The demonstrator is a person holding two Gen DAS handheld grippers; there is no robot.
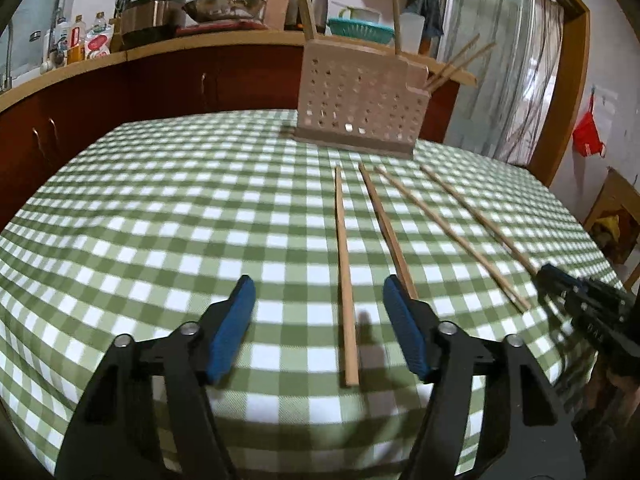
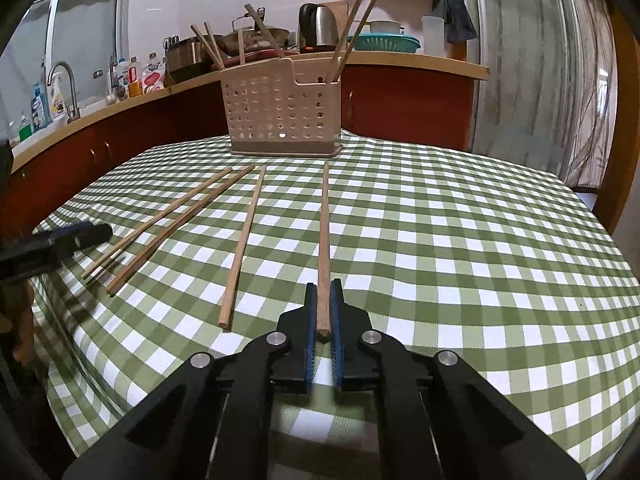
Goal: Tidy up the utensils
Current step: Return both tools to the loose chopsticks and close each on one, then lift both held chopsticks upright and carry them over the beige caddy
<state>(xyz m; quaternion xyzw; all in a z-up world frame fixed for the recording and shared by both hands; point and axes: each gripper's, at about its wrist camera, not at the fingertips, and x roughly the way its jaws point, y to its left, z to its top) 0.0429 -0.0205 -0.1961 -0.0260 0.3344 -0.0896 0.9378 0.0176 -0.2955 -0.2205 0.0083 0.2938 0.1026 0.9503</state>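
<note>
Right wrist view: my right gripper [image 2: 325, 292] is clamped on the near end of one chopstick [image 2: 325, 240], which points toward the perforated holder [image 2: 280, 116] at the far side of the checked tablecloth [image 2: 480, 260]. Left wrist view: my left gripper [image 1: 318, 300] stands parted, straddling another chopstick [image 1: 346, 280] without touching it.

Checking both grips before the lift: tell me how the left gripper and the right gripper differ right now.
The left gripper stands open, its pads either side of a chopstick without pressing it; the right gripper is shut on the chopstick nearest it. The left's chopstick lies flat on the tablecloth; the right's is clamped at its near end. Both have blue pads and point toward the utensil holder.
</note>
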